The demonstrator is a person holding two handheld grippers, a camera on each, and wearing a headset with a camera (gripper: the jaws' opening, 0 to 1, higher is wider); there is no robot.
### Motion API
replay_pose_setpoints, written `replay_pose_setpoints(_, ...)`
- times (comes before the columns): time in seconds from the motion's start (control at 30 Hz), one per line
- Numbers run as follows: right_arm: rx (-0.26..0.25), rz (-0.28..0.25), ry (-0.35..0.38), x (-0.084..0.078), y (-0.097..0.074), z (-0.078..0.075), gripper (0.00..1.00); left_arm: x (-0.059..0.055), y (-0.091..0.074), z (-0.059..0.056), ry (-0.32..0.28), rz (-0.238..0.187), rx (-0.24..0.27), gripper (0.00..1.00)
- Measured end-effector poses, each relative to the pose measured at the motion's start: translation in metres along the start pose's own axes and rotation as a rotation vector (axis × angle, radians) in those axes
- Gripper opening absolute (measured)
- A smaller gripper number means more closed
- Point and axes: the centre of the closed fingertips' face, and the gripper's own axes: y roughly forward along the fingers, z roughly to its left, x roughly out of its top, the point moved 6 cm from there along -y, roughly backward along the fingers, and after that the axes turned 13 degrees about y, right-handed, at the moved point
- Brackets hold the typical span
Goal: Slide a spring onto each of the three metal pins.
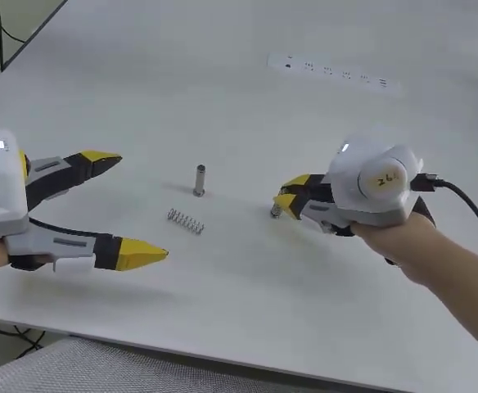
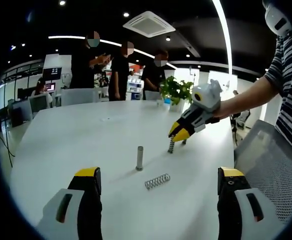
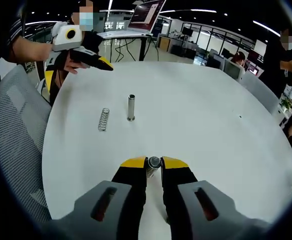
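Note:
A bare metal pin (image 1: 200,180) stands upright mid-table, with a loose spring (image 1: 186,220) lying just in front of it. My left gripper (image 1: 124,205) hovers open to their left, nothing between its fingers. In the left gripper view the pin (image 2: 140,158) and spring (image 2: 157,181) lie ahead of the wide jaws. My right gripper (image 1: 285,199) is shut on a second spring (image 1: 276,211) that stands upright on the table; whether a pin is inside it I cannot tell. The right gripper view shows that spring (image 3: 154,162) pinched between the tips, with the bare pin (image 3: 131,107) beyond.
A white power strip (image 1: 329,72) lies at the far side of the white table (image 1: 247,311). A grey mesh chair (image 1: 75,368) sits below the near edge. People stand beyond the table in the left gripper view.

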Motion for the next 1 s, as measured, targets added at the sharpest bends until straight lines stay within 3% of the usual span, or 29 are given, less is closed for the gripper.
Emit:
replay_pose_setpoints(0.23, 0.020, -0.015, 0.088, 0.000, 0.000, -0.001, 0.13, -0.001, 0.001, 0.000, 0.002, 0.001, -0.004, 0.96)
replay_pose_setpoints(0.83, 0.009, -0.073, 0.136, 0.009, -0.013, 0.005, 0.20, -0.002, 0.000, 0.000, 0.012, 0.001, -0.013, 0.96)
replay_pose_setpoints(1.0, 0.016, -0.107, 0.211, 0.013, -0.018, 0.007, 0.23, 0.001, 0.000, -0.001, 0.014, 0.001, -0.016, 0.96)
